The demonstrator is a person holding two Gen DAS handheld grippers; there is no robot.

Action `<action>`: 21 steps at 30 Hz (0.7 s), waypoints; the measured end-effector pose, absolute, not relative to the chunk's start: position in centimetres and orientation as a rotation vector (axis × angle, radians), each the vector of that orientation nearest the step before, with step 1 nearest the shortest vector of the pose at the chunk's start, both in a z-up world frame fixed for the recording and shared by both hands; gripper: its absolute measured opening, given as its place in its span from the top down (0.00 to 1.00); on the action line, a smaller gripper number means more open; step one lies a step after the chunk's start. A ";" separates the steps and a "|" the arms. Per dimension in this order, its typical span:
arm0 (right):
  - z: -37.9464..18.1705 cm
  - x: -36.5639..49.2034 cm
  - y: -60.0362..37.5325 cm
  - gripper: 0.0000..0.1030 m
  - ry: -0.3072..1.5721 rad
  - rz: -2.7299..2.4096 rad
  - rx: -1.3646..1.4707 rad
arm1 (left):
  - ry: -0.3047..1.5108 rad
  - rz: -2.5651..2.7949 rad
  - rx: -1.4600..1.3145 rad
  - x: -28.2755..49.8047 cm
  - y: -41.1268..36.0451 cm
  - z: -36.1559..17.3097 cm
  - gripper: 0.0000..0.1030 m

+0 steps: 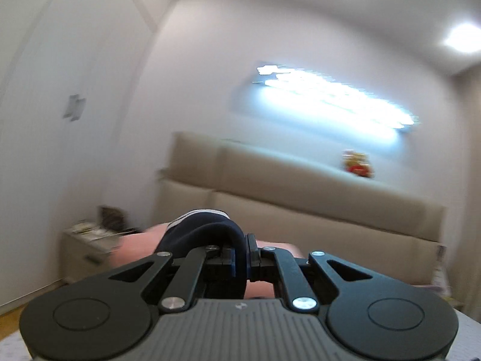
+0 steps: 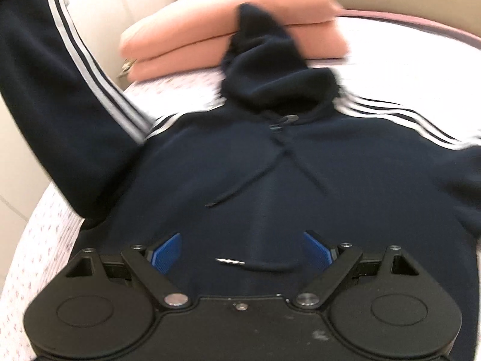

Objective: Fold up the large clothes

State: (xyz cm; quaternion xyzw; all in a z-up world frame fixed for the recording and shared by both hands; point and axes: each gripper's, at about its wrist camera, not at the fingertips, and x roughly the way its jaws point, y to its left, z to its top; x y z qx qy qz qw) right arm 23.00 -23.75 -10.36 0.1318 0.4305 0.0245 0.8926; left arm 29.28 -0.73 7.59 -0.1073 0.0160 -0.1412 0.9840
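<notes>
Overhead, one navy hoodie (image 2: pixel 240 162) lay across the bed (image 2: pixel 45 240) beside two pink pillows (image 2: pixel 210 36), right gripper (image 2: pixel 240 252) spread wide, left gripper (image 1: pixel 240 258) pinching its one raised sleeve (image 1: pixel 204 228).

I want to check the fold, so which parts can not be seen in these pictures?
- Hoodie hem: right wrist view, hidden behind the right claw.
- Right sleeve: right wrist view, cut off by the frame edge.
- Fabric in the left claw: left wrist view, which part of the hoodie is unclear.
- Toy: left wrist view, blurred.

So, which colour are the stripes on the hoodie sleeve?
White stripes on the navy hoodie, clearest in the right wrist view.
</notes>
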 end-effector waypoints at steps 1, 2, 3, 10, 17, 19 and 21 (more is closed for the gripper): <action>-10.3 22.4 -25.1 0.00 0.888 0.037 0.296 | 0.029 -0.315 -0.210 29.0 -2.6 7.5 0.94; -10.3 21.7 -26.4 0.00 0.884 0.020 0.321 | 0.030 -0.338 -0.204 29.0 -4.0 7.3 0.94; -10.3 21.2 -27.5 0.00 0.880 0.006 0.343 | 0.036 -0.365 -0.192 28.8 -5.8 6.8 0.94; -12.7 17.5 -35.8 0.00 0.875 -0.132 0.513 | 0.203 -0.441 -0.164 29.7 -15.4 -0.9 0.93; -13.4 15.4 -40.3 0.00 0.866 -0.231 0.524 | 0.367 -0.497 -0.034 30.5 -20.6 -10.9 0.93; -13.5 15.3 -40.8 0.00 0.861 -0.237 0.544 | 0.414 -0.521 -0.008 30.4 -21.2 -13.2 0.93; -13.7 15.3 -41.1 0.01 0.859 -0.240 0.566 | 0.463 -0.545 0.015 30.6 -21.8 -14.3 0.90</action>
